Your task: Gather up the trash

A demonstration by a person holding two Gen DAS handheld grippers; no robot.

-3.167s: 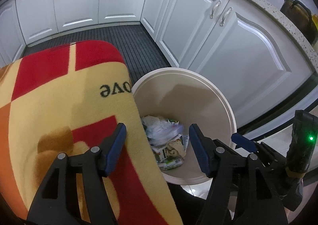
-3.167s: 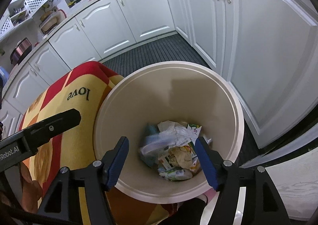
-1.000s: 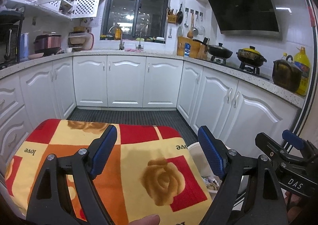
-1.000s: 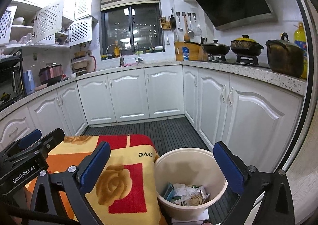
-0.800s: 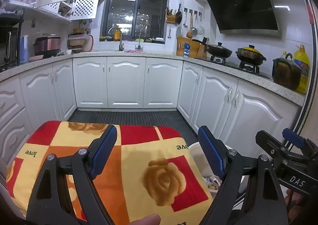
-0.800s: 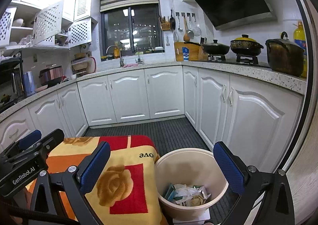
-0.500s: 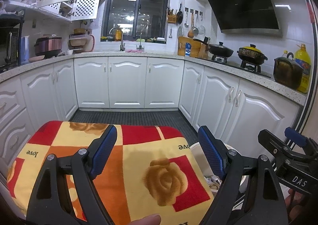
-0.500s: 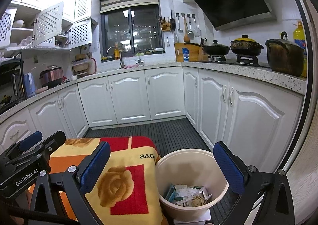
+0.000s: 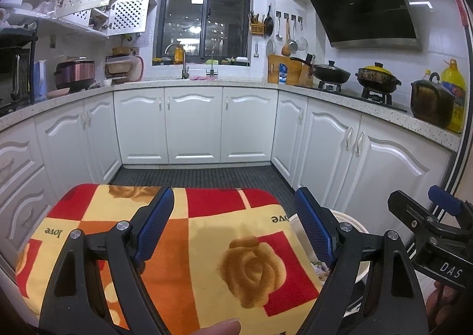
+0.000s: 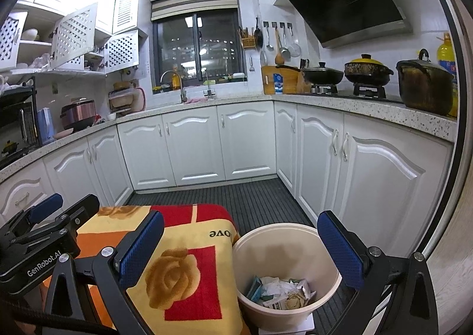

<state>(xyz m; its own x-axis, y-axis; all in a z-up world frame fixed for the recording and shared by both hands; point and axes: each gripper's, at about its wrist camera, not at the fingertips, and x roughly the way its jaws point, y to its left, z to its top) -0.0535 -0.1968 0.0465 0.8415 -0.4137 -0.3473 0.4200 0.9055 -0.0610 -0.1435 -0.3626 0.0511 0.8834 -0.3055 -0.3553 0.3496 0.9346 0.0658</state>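
A cream round trash bin [image 10: 283, 255] stands on the floor to the right of a table covered by a red, orange and yellow rose-pattern cloth [image 10: 183, 270]. Crumpled paper and cartons [image 10: 280, 293] lie in its bottom. In the left wrist view only the bin's rim [image 9: 348, 216] shows, behind the right finger. My left gripper [image 9: 233, 228] is open and empty above the cloth [image 9: 224, 249]. My right gripper [image 10: 241, 249] is open and empty, raised above the bin's left side. Each gripper's body shows at the edge of the other's view.
White base cabinets [image 10: 195, 145] run in a U around a dark ribbed floor mat [image 10: 251, 196]. Pots [image 10: 366, 70] sit on the stove at right; a sink tap [image 10: 174, 80] is under the window. A fingertip [image 9: 218, 327] shows at the bottom edge.
Since 3.2 s ago both grippers rose and tilted up from looking down into the bin to facing the kitchen. Over the last second they have hardly moved.
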